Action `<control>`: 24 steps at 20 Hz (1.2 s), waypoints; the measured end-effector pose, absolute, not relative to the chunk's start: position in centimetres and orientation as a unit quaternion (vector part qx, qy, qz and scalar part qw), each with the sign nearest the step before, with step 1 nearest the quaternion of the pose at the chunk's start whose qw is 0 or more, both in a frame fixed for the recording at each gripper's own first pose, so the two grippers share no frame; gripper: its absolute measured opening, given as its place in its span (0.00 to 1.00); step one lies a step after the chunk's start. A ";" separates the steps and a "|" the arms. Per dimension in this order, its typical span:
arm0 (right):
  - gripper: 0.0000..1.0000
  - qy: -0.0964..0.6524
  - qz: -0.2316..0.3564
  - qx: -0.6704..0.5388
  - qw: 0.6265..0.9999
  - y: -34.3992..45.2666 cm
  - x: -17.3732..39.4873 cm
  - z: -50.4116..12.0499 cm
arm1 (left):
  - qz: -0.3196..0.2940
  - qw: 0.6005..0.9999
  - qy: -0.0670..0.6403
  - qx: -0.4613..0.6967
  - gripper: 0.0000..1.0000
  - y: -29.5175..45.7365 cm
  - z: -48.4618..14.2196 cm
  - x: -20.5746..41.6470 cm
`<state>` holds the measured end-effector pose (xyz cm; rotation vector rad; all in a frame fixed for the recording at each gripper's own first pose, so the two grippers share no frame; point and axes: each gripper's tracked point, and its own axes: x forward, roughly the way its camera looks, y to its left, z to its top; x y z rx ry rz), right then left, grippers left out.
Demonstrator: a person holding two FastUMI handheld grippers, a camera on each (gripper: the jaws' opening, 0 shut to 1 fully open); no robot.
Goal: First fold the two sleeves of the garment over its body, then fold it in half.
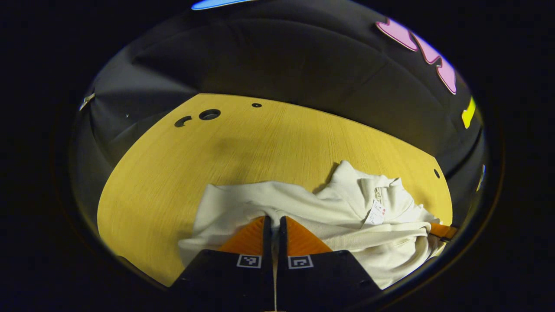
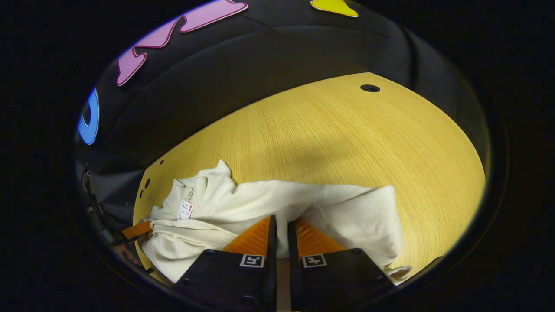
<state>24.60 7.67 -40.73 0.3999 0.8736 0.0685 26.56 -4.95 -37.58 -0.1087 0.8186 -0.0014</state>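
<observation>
Lying on wood table [image 1: 182, 164] w/ holes: cream garment [image 1: 303, 208].

- garment [image 1: 303, 208]: soft cream cloth, matt, fine ribbed knit showing along one band; lies rumpled on the table.
- tag [image 1: 375, 213]: smooth white paper or card, at the garment's collar.
- table [image 1: 182, 173]: pale yellow wood-look top, fine straight grain, smooth with a low sheen; dark round holes near its far edge and corners.
- booth wall [image 1: 277, 60]: black cloth, matt, loosely creased.
- left gripper [image 1: 275, 223]: ridged pads, matt hard-plastic-looking body behind.
- right gripper [image 2: 281, 225]: same ridged pads and matt body.
</observation>
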 end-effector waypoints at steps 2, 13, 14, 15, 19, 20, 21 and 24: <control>0.20 0.415 0.037 0.198 0.887 7.8 24.5 -40.7 | 0.001 0.923 0.383 -0.036 0.11 -5.1 -37.5 26.4; 0.59 0.378 0.033 0.191 0.905 8.2 24.3 -37.5 | -0.015 0.932 0.362 -0.010 0.51 -6.0 -36.0 26.3; 0.59 0.374 0.034 0.192 0.907 8.2 24.1 -36.9 | -0.022 0.935 0.354 -0.018 0.63 -6.4 -35.5 26.3; 0.51 0.370 0.031 0.187 0.909 7.8 23.7 -36.4 | -0.027 0.937 0.348 -0.020 0.75 -6.5 -35.0 26.1; 0.70 0.356 0.027 0.171 0.919 6.7 22.4 -34.4 | -0.035 0.942 0.334 -0.020 0.86 -6.2 -32.8 25.2; 0.73 0.353 0.028 0.166 0.920 6.6 21.9 -33.9 | -0.035 0.942 0.333 -0.021 0.87 -5.9 -32.3 24.8; 0.79 0.350 0.030 0.163 0.922 6.5 21.4 -33.4 | -0.036 0.943 0.330 -0.019 0.89 -5.5 -31.8 24.3; 0.87 0.342 0.038 0.158 0.925 6.8 19.8 -31.7 | -0.036 0.946 0.321 -0.008 0.91 -4.8 -30.0 22.7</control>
